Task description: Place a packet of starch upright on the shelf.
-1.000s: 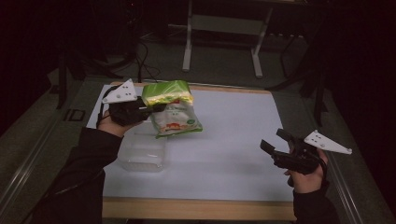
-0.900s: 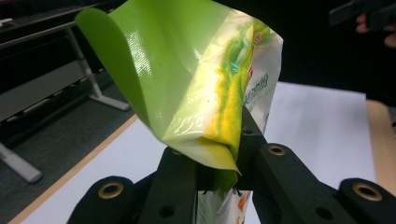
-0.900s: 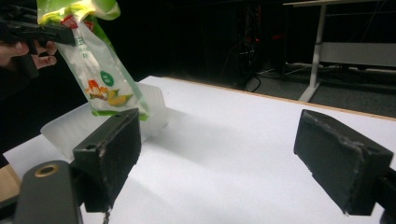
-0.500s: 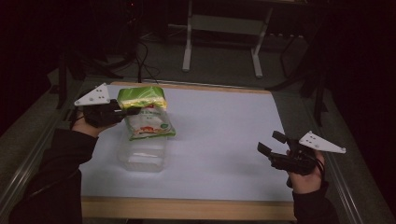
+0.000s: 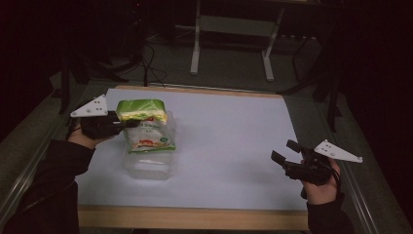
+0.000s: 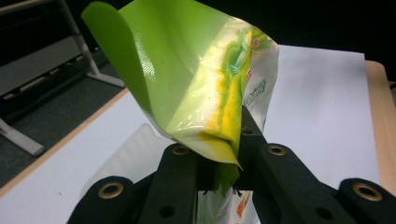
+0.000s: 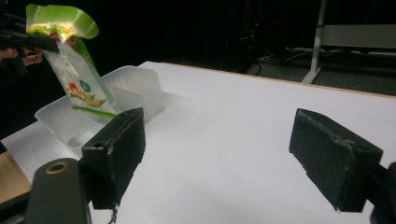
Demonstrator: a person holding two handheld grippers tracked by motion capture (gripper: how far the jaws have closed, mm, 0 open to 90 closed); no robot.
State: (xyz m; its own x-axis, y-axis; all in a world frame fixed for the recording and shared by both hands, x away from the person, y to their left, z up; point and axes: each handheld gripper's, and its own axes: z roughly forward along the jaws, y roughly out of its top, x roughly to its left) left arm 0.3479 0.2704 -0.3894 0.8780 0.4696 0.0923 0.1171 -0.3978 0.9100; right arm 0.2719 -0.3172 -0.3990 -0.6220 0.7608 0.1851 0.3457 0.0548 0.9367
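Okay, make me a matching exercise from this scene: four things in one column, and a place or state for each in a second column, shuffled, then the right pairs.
Things
1. left gripper
2. right gripper
3. snack bag
4. clear plastic container

Places or states
A. lies on the white table top, below the bag
B. jaws apart, nothing between them
C. green top, hanging in the air
D. shut on the bag's top edge

Pairs: 1-D, 2-B, 3-C, 4-A

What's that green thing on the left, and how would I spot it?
Start at the white table and go to its left side, where a clear tub sits. Hanging over it, pinched in the left claw, is the bag: the one brightly coloured item, with a green top.
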